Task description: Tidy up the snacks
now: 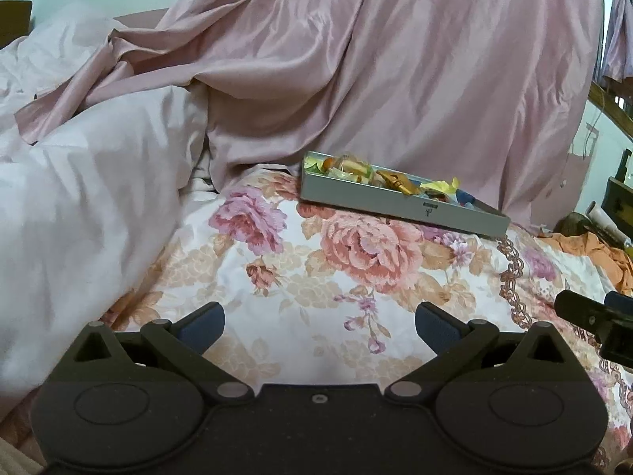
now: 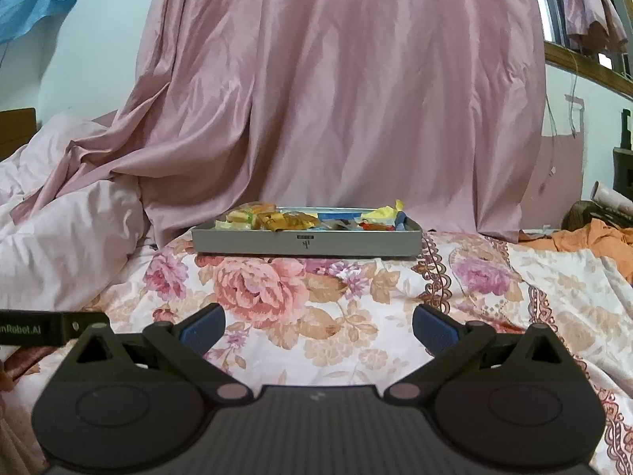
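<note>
A shallow grey tray [image 2: 306,242] of wrapped snacks [image 2: 277,219] sits on the floral bedspread [image 2: 336,316], backed by a pink curtain [image 2: 336,99]. From the right gripper [image 2: 318,326] the tray lies at 12 o'clock; from the left gripper [image 1: 319,326], at 1 o'clock. Both sets of jaws stand wide apart, empty, well short of the tray.

A bed carries everything, covered by a floral bedspread [image 2: 324,304] printed with pink and orange roses. On its far part sits a shallow grey tray [image 2: 306,242] holding wrapped snacks [image 2: 277,219]. A rumpled white duvet [image 2: 67,237] lies at the left. At the far right, orange cloth [image 2: 593,239], possibly clothing, is heaped on the bed.
</note>
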Demonstrator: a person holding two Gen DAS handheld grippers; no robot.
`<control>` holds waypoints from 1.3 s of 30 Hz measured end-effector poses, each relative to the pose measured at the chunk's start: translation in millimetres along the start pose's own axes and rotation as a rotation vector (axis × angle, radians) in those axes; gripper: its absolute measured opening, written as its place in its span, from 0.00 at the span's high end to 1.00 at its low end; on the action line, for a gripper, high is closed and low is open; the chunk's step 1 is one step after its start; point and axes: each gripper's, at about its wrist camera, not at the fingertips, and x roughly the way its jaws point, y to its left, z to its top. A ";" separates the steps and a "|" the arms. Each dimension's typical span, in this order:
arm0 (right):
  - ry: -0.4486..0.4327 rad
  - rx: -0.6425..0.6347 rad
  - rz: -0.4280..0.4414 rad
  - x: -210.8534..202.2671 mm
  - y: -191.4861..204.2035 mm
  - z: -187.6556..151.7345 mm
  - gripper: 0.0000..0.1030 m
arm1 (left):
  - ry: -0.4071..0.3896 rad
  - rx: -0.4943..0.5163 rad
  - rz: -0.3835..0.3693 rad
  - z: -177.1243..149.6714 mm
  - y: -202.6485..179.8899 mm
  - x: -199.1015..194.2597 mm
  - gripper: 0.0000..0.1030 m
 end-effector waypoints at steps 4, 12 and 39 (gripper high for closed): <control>0.015 0.000 0.003 -0.8 1.0 -2.1 0.00 | 0.001 0.009 0.002 -1.3 -1.5 -2.4 0.01; 0.061 -0.027 0.020 6.0 7.3 -3.6 0.00 | 0.004 0.016 0.008 -3.1 -2.9 -2.3 0.01; 0.076 -0.026 0.021 8.1 8.2 -5.8 0.00 | 0.007 0.028 0.007 -3.7 -4.3 -2.3 0.01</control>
